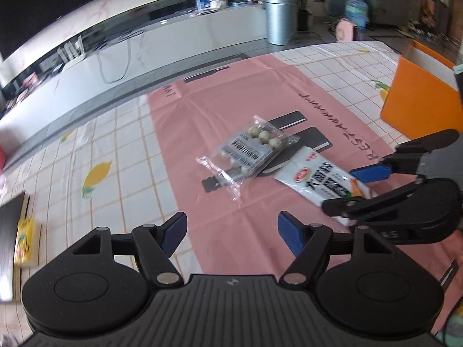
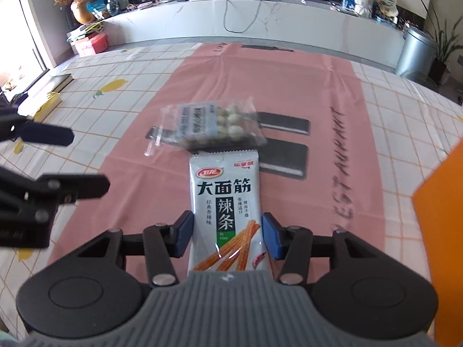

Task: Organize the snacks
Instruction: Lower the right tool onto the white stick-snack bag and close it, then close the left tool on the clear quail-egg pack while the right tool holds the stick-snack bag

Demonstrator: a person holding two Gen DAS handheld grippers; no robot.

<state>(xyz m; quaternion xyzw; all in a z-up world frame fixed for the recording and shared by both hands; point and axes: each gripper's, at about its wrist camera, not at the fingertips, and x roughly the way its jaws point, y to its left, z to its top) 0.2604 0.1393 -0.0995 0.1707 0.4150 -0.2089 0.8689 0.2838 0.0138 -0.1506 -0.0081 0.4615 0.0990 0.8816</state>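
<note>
A white spicy-strip snack pack (image 2: 225, 211) lies on the pink cloth, its near end between the fingers of my right gripper (image 2: 227, 231). The blue pads stand at the pack's two sides; I cannot tell whether they press it. The pack also shows in the left wrist view (image 1: 321, 179). A clear bag of round white snacks (image 1: 249, 150) lies just beyond it, also seen in the right wrist view (image 2: 208, 127). My left gripper (image 1: 231, 231) is open and empty above the pink cloth, left of the pack.
An orange box (image 1: 416, 98) stands at the table's right side, also in the right wrist view (image 2: 439, 231). A yellow pack (image 1: 26, 243) and a dark book (image 1: 8, 237) lie at the left edge. The checked tablecloth (image 1: 110, 144) surrounds the pink cloth (image 1: 225, 104).
</note>
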